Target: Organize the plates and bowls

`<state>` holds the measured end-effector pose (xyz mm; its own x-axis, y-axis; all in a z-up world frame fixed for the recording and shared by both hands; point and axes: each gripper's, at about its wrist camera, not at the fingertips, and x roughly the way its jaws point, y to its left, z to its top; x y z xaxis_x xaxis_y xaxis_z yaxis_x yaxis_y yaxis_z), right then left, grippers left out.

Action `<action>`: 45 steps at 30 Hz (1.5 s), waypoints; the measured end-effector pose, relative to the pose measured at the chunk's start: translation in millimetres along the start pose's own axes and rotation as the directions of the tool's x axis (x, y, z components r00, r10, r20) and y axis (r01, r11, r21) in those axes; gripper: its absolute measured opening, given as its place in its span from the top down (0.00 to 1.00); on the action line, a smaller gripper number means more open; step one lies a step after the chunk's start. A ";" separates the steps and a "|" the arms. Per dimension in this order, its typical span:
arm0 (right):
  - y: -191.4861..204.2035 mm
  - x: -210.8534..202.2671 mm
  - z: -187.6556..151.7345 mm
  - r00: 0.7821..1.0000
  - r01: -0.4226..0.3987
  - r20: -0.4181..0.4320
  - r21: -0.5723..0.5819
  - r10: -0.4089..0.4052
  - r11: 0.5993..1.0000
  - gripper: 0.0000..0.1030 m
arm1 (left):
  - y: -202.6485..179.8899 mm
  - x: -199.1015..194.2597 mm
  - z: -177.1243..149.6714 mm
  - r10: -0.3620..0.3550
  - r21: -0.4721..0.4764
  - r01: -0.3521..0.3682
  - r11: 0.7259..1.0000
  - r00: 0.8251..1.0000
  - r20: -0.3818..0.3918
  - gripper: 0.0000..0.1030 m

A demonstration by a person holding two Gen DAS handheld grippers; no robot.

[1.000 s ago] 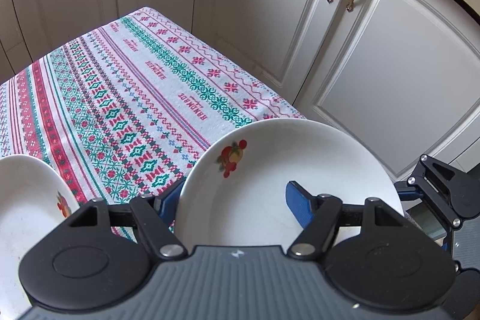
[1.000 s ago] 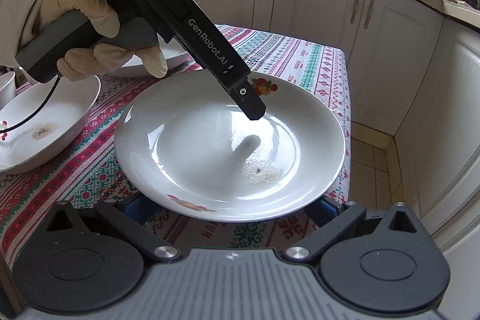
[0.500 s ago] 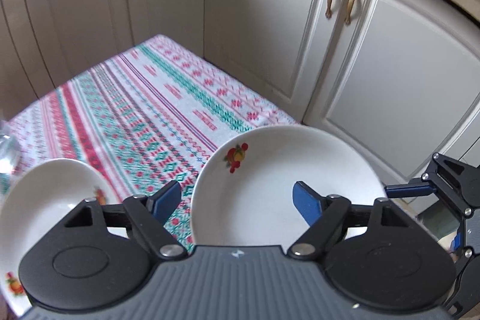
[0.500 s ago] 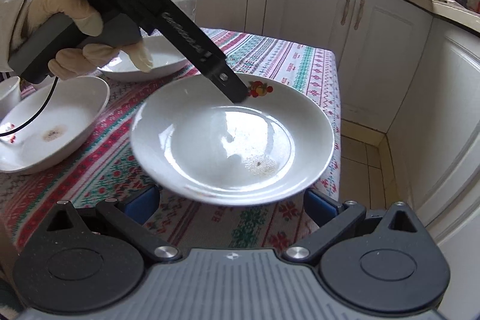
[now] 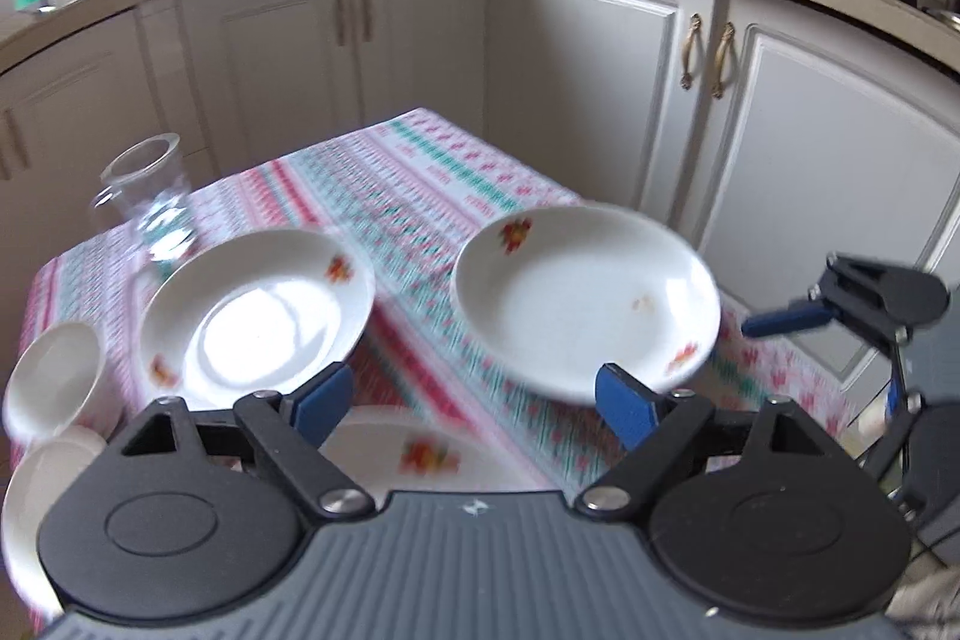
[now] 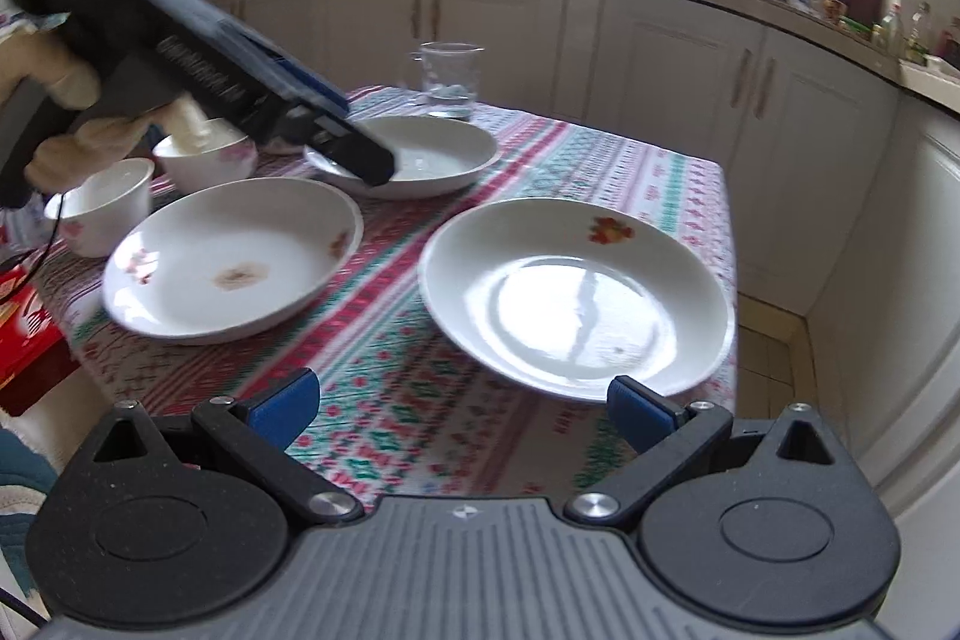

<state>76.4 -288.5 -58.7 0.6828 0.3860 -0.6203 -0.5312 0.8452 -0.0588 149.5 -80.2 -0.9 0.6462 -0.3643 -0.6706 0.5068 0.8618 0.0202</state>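
Observation:
A white plate with a fruit print (image 6: 576, 298) lies on the patterned tablecloth (image 6: 390, 292) near the table's right edge. My right gripper (image 6: 462, 406) hangs open just short of it, nothing between its fingers. My left gripper (image 5: 474, 406) is high above the table with its jaws opening and empty. From the right wrist view its tip hovers over the far plate (image 6: 432, 160). A second plate (image 5: 258, 304) lies ahead to the left of the fruit-print plate (image 5: 585, 304). A stained plate (image 6: 234, 259) lies nearest the gloved hand (image 6: 60, 142).
Two small white bowls (image 6: 108, 205) stand at the table's left end, and a glass jug (image 6: 447, 79) at its far end. A red box (image 6: 24, 334) lies at the left. White cabinets (image 5: 600, 100) stand close around the table.
The left gripper has let go of the right-hand plate, its jaws have widened, and it has drawn back and up towards the left. The right gripper has also pulled back from that plate.

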 end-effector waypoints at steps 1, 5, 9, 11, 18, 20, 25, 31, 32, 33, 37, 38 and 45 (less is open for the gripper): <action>3.5 0.5 0.1 1.000 -0.010 -0.001 -0.007 0.010 1.000 0.00 | 0.0 -5.4 -9.4 0.015 -0.009 -0.015 1.000 1.000 -0.004 0.15; 15.4 3.3 1.0 0.999 -0.042 -0.005 -0.029 0.042 0.999 0.00 | 1.0 -24.2 -42.4 0.045 -0.050 -0.046 0.998 0.999 -0.024 0.15; 27.9 6.3 2.8 0.998 -0.059 -0.006 -0.055 0.058 0.997 0.00 | 6.1 -38.8 -70.9 0.084 -0.090 -0.087 0.992 0.996 -0.036 0.15; 33.1 7.2 3.8 0.998 -0.069 -0.009 -0.061 0.069 0.996 0.00 | 9.7 -45.3 -84.1 0.091 -0.118 -0.096 0.988 0.995 -0.047 0.15; 52.1 5.0 6.0 0.996 -0.085 -0.006 -0.100 0.085 0.991 0.00 | 13.4 -54.6 -112.7 0.112 -0.149 -0.123 0.981 0.991 -0.078 0.15; 56.2 5.5 7.3 0.996 -0.084 -0.009 -0.106 0.083 0.991 0.00 | 13.0 -55.0 -117.9 0.120 -0.145 -0.131 0.981 0.989 -0.082 0.15; 62.1 6.0 11.4 0.996 -0.087 -0.013 -0.130 0.086 0.988 0.00 | 13.7 -49.5 -127.9 0.132 -0.138 -0.145 0.980 0.986 -0.102 0.15; 58.9 10.4 18.9 0.994 -0.112 -0.021 -0.147 0.110 0.983 0.00 | 14.2 -34.9 -134.8 0.154 -0.144 -0.170 0.975 0.982 -0.113 0.14; 58.2 12.0 20.5 0.993 -0.118 -0.024 -0.154 0.116 0.981 0.00 | 12.5 -33.1 -135.1 0.161 -0.135 -0.175 0.975 0.981 -0.111 0.12; 57.5 14.1 22.3 0.992 -0.126 -0.027 -0.159 0.123 0.979 0.00 | 10.5 -32.2 -135.3 0.164 -0.127 -0.177 0.976 0.981 -0.103 0.11; 54.0 26.2 31.4 0.986 -0.168 -0.049 -0.171 0.162 0.971 0.00 | 6.5 -27.6 -134.1 0.167 -0.137 -0.179 0.974 0.981 -0.094 0.07; 53.8 29.5 34.0 0.983 -0.181 -0.055 -0.177 0.174 0.967 0.00 | 5.7 -26.7 -133.6 0.172 -0.141 -0.183 0.973 0.981 -0.092 0.05; 55.0 53.2 53.0 0.965 -0.260 -0.093 -0.229 0.245 0.938 0.00 | 4.4 -21.0 -131.6 0.196 -0.198 -0.213 0.957 0.976 -0.098 0.01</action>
<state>110.1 -201.9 -53.5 0.4820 0.5452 -0.6859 -0.7910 0.6075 -0.0729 63.1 -22.3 -84.4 0.6743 -0.1516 -0.7228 0.2345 0.9720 0.0149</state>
